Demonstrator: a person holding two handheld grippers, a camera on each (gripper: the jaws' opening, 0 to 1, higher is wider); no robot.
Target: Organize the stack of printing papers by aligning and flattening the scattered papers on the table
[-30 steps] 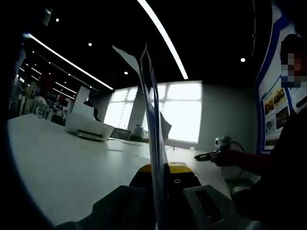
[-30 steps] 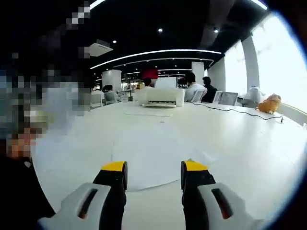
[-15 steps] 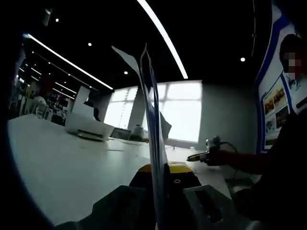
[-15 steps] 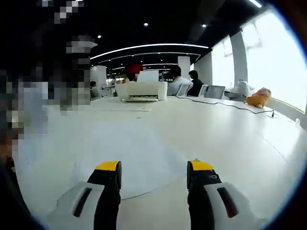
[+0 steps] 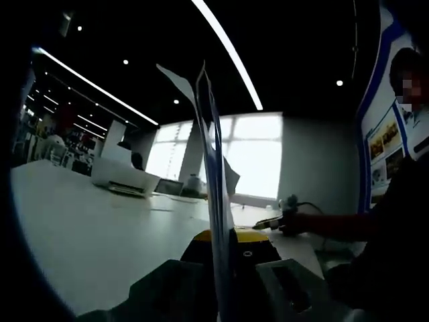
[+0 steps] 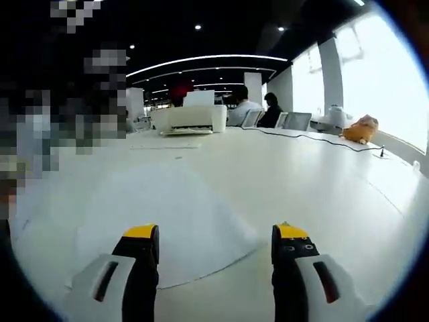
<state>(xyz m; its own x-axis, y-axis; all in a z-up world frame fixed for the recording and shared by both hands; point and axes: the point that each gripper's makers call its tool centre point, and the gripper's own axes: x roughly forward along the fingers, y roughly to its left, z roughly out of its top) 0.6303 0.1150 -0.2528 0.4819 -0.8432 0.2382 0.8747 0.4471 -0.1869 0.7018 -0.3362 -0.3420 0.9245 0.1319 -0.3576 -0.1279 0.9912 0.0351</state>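
Left tongs (image 5: 224,251): pinching papers (image 5: 213,168) upright.
Right tongs (image 6: 216,236): spread, hovering over sheet (image 6: 167,221) on table (image 6: 322,181).
Progress: sheet not yet gathered; aligning, flattening remaining.

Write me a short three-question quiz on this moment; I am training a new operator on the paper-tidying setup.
1. True or false: the left gripper is shut on upright papers.
2. The right gripper is: A) shut on a sheet, B) open above a sheet lying on the table, C) holding a cable.
3. What white machine stands at the table's far end in the right gripper view?

Key: 1 true. 2 B. 3 a printer.
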